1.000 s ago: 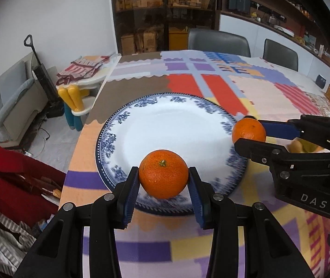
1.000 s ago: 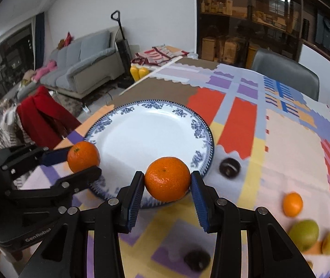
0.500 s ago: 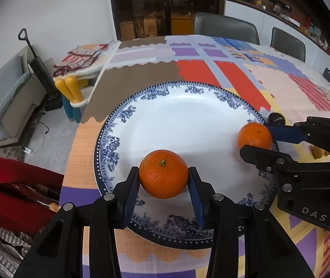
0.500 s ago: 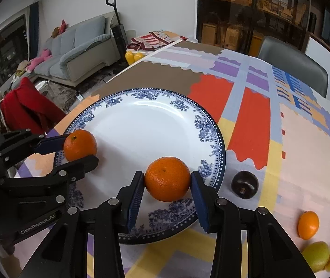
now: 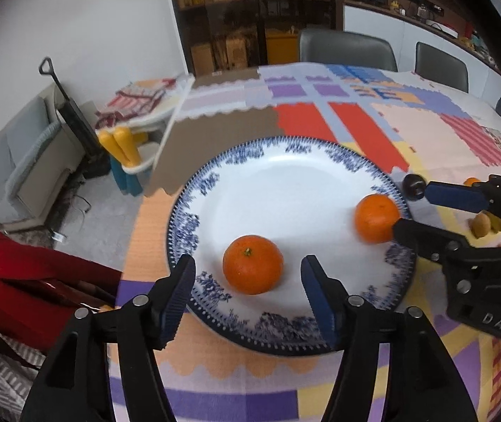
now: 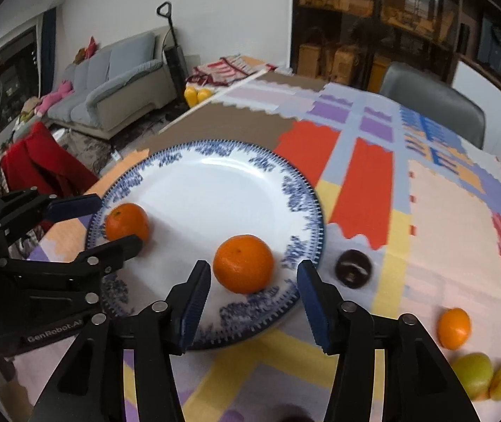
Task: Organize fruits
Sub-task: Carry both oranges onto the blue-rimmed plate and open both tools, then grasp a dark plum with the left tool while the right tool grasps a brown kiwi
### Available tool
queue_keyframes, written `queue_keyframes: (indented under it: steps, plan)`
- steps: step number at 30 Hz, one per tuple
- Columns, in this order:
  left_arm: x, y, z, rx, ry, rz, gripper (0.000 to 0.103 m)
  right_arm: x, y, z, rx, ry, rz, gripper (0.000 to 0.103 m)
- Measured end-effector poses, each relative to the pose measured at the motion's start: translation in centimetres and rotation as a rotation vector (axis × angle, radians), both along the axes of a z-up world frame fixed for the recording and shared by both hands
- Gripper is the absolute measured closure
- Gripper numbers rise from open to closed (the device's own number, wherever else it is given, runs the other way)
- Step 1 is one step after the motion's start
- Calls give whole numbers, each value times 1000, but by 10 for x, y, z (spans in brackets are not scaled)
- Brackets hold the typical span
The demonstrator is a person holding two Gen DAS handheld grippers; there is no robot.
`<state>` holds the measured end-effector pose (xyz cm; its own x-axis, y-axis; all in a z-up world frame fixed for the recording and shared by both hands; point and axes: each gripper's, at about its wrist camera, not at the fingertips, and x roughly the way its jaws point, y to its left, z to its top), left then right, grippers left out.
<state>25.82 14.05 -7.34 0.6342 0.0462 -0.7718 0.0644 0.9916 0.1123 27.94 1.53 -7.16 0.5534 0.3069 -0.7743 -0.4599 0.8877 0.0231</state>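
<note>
**Two oranges on the plate, both jaws spread**

One round, dimpled orange (image 5: 253,264) with a green stem nub sits between the left gripper (image 5: 247,293)'s wide-open jaws, touching neither pad. A second orange (image 6: 243,263) lies likewise free between the right gripper (image 6: 253,300)'s parted jaws. Both rest on a glossy white plate (image 5: 285,190) with blue floral rim, on the counter's patchwork cloth (image 6: 363,190). A dark round fruit (image 6: 353,268) lies just right of the right jaws.

Glossy glazed plate (image 5: 215,183), dimpled matt orange (image 5: 252,264), matt patterned tablecloth (image 6: 443,204)
</note>
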Motion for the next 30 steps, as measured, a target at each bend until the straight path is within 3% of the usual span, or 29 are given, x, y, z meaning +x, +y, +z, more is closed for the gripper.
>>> queue_keyframes:
  steps: [9,13,21,30]
  plan:
    - [-54,-40,44,57,-149,-39,24,-51,-44,50,23,-167,-73,33]
    - [-73,-59,57,26,-183,-45,21,-74,-67,67,3,-247,-108,26]
    - [-105,-99,71,-21,-237,-49,8,-106,-119,78,36,-266,-183,24]
    - [-118,-138,61,-1,-225,-70,6,-128,-171,74,36,-268,-288,23]
